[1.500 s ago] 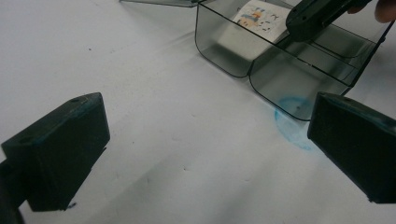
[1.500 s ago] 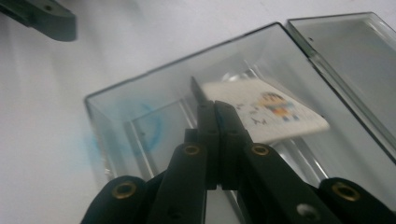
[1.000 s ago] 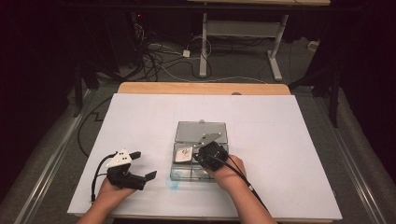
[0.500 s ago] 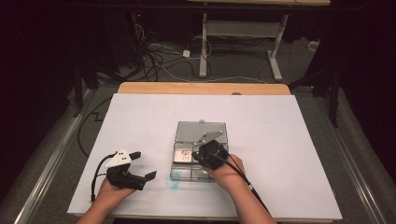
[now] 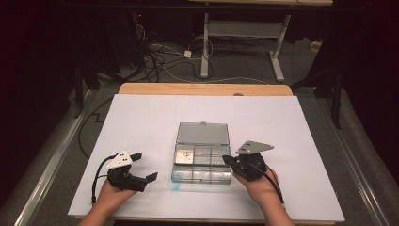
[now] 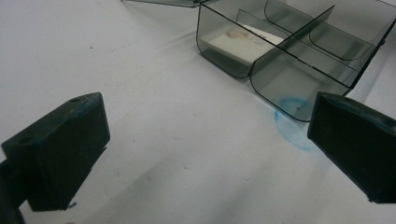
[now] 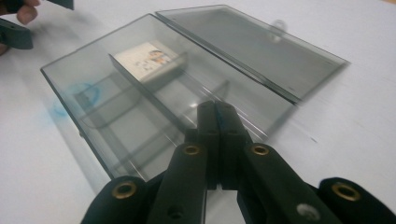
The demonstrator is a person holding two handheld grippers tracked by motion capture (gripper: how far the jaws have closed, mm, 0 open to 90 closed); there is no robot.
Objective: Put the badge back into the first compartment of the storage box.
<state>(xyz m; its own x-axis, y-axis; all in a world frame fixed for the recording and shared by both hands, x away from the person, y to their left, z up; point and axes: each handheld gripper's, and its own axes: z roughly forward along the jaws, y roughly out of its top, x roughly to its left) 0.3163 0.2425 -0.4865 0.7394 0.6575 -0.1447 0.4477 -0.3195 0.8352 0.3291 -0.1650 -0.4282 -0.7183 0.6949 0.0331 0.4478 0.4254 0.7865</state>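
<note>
High view | left gripper (image 5: 145, 167), jaws apart, rests on table (image 5: 141, 117) near left of box (image 5: 202, 162); right gripper (image 5: 227, 160), jaws together, at box's right end; card (image 5: 184, 156) in left rear compartment; lid (image 5: 203, 133) open flat behind

The left tool (image 5: 146, 166) near the tabletop's front left corner is black, topped by a pale grey three-cornered plate with small dark dots, and a black cable loops from its rear. Its jaws end in blocky, dark pads (image 6: 60, 149) with tiny screw holes. The right tool (image 5: 227, 160) is black too, with a grey three-cornered plate and brass-ringed screw holes along its arms. Both forearms are bare of sleeves.
</note>
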